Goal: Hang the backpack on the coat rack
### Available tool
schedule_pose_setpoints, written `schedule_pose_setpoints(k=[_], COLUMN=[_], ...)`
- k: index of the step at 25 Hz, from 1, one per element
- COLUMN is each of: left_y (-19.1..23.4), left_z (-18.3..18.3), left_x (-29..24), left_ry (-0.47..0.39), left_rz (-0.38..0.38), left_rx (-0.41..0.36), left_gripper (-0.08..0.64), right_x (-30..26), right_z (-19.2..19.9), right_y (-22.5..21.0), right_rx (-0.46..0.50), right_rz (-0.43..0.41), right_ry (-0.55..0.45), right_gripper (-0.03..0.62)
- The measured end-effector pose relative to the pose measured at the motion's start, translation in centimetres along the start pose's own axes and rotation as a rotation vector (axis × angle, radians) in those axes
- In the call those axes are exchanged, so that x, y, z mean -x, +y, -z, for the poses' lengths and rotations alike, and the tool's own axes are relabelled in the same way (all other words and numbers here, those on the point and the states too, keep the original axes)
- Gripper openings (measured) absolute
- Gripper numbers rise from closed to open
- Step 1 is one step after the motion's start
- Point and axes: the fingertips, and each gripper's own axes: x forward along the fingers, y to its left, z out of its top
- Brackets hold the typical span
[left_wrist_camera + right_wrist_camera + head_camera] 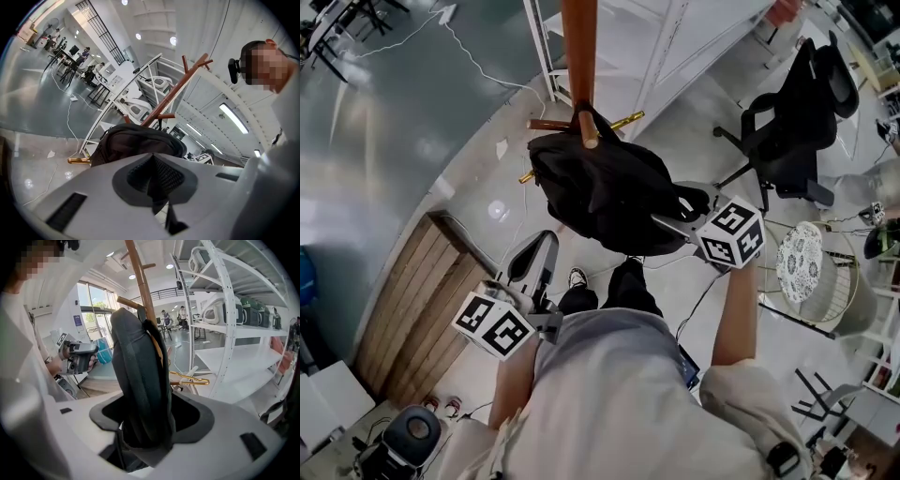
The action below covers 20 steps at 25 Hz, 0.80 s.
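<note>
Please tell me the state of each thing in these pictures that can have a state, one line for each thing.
backpack: hanging from a peg of the coat rack.
coat rack: upright, carrying the backpack.
left gripper: jaws together, nothing between them.
right gripper: jaws wide apart, the backpack between them but not squeezed.
office chair: upright, nobody sitting on it.
</note>
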Motion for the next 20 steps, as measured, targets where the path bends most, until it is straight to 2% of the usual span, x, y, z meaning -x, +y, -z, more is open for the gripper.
schedule_pose_setpoints(k=[5,14,20], left_y=[0.0,-0.2,-0.8], left_z=[0.4,0.8,1.8], left_x=[0.2,0.8,1.0], left_ry=[0.012,0.033,0.077], left_rz=[0.009,0.030,0.077], left_rx=[-0.002,-0.013,-0.037], left_gripper=[0.006,0.006,0.006], right_x=[0.9,2.3,3.0], right_z=[0.2,0.3,0.9], right_y=[0.3,1.2,1.7], right_rx=[-0.017,-0.109,-0.241], right_rz=[0.034,0.100,0.115], right_ry=[-0.018,-0.094,-0.149], right_gripper=[0.271,0.270,0.268])
